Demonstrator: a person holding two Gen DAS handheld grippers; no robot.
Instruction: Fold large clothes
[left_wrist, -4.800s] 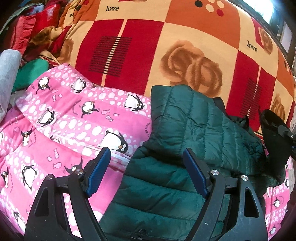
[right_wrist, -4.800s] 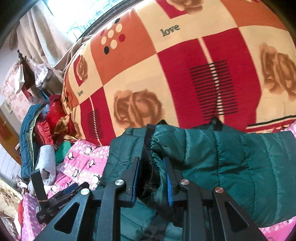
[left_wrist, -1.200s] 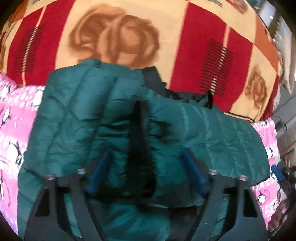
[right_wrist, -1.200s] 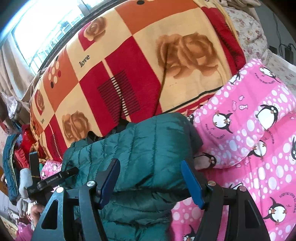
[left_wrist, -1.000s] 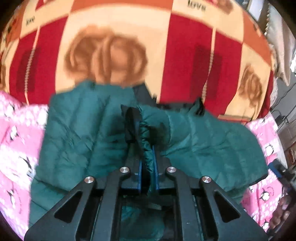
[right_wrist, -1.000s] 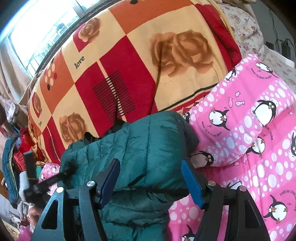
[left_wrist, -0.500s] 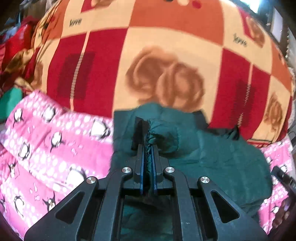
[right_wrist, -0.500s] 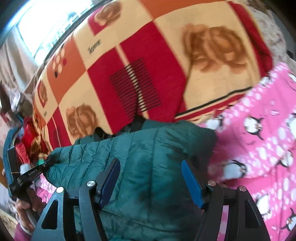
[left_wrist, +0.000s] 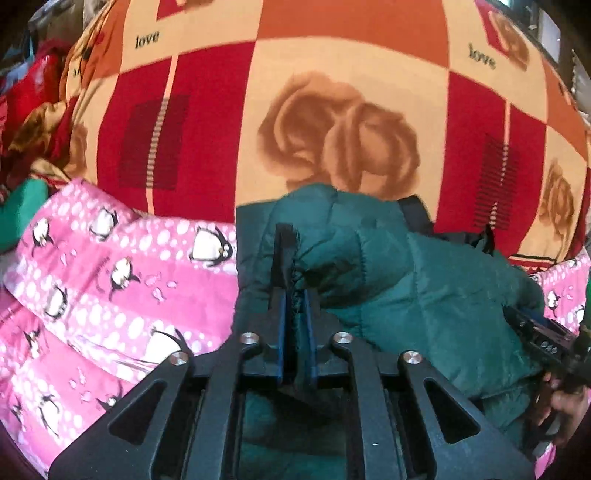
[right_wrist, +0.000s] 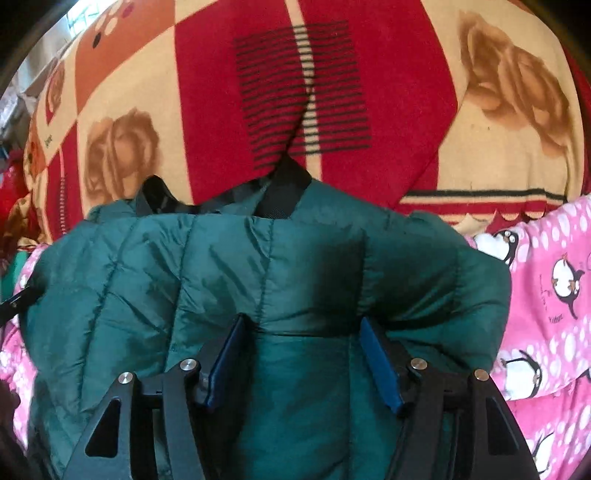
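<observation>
The green quilted jacket (right_wrist: 266, 280) lies on the pink penguin quilt (left_wrist: 110, 280), its collar end against the red-and-cream rose blanket (left_wrist: 332, 110) behind.

The left gripper (left_wrist: 294, 325) is pressed together on a dark-edged fold of the jacket. The pinched fabric stands up between its blue pads, evidently so that this edge can be carried across the body of the garment.

The right gripper (right_wrist: 301, 354) is spread wide, pinching nothing. Its blue pads (right_wrist: 225, 358) rest against the jacket's surface on either side of a padded panel, which I judge to be a steadying hold while the other side is drawn.

The fold appears partway done: the garment is bunched, not yet flat and compact. Padded fabric tends to spring back, so slippage is the risk.
</observation>
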